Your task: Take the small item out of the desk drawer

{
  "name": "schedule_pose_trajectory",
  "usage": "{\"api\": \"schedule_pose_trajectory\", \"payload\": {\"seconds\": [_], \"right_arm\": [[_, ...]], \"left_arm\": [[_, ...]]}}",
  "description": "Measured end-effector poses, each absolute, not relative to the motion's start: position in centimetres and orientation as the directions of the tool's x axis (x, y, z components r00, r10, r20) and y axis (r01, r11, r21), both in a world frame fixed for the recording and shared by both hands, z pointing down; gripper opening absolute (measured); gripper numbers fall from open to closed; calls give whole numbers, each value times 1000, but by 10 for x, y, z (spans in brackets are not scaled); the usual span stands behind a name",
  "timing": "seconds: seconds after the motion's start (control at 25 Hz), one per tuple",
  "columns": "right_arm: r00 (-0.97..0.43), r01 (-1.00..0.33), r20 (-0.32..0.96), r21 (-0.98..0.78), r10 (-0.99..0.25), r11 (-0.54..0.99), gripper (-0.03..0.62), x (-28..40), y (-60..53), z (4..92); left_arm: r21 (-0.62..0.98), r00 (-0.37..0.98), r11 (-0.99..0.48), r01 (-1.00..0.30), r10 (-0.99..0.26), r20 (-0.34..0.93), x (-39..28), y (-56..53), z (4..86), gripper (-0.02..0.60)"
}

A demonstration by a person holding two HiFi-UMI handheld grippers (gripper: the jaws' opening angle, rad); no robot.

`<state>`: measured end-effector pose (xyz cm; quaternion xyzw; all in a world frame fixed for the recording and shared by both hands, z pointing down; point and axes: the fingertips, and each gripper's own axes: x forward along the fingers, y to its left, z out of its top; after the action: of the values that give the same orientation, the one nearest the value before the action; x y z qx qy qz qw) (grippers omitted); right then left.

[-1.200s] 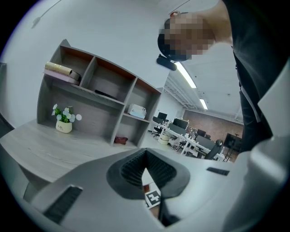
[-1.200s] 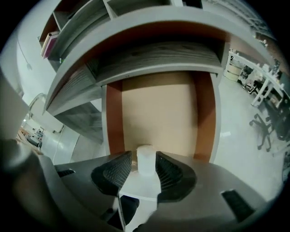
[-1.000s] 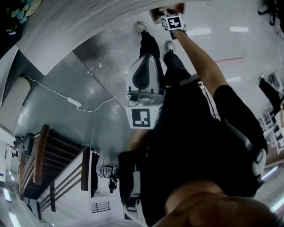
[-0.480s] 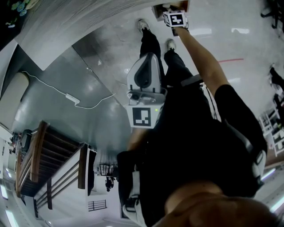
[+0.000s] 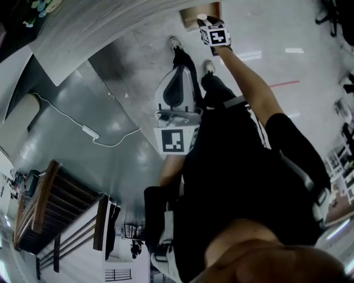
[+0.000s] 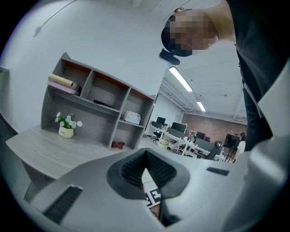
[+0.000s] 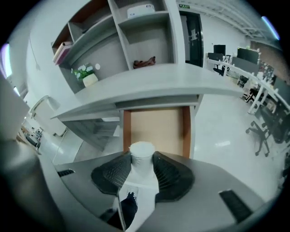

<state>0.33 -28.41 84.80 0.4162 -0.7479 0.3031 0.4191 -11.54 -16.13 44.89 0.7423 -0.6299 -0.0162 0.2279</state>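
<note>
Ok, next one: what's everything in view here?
desk: one, grey
drawer: one, wood-brown inside, open under the desk
small white container: one, white, clamped by the right gripper
shelf unit: one, grey, on the desk
flower pot: one, white, on the desk
white box: one, upper shelf compartment
cable: one, white, on the floor
right gripper: grey, shut on the small white container
left gripper: grey, fingers together, empty

I see the grey desk (image 7: 149, 79) with its wooden drawer (image 7: 156, 127) pulled open beneath it. A shelf unit (image 7: 136, 41) stands along the desk's far side, with a small flower pot (image 7: 89, 78) at its left. A white cable (image 5: 83, 127) lies on the glossy floor (image 5: 110, 88).
</note>
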Motion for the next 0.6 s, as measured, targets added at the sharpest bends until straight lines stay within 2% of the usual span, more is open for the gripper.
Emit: {"api": "schedule_pose_trajectory", "payload": {"seconds": [0.32,0.6], "right_arm": [[-464,-835,745,-186,-480,518,150,30,-243,715],[-573,-789,608,-228,-549,571,150,65,-200,596]], "left_arm": [[284,185,-125,-951,-964,193,-64,-95,404,-12],[254,116,-72,-964,-980,161,-32,-42,371,-12]]}}
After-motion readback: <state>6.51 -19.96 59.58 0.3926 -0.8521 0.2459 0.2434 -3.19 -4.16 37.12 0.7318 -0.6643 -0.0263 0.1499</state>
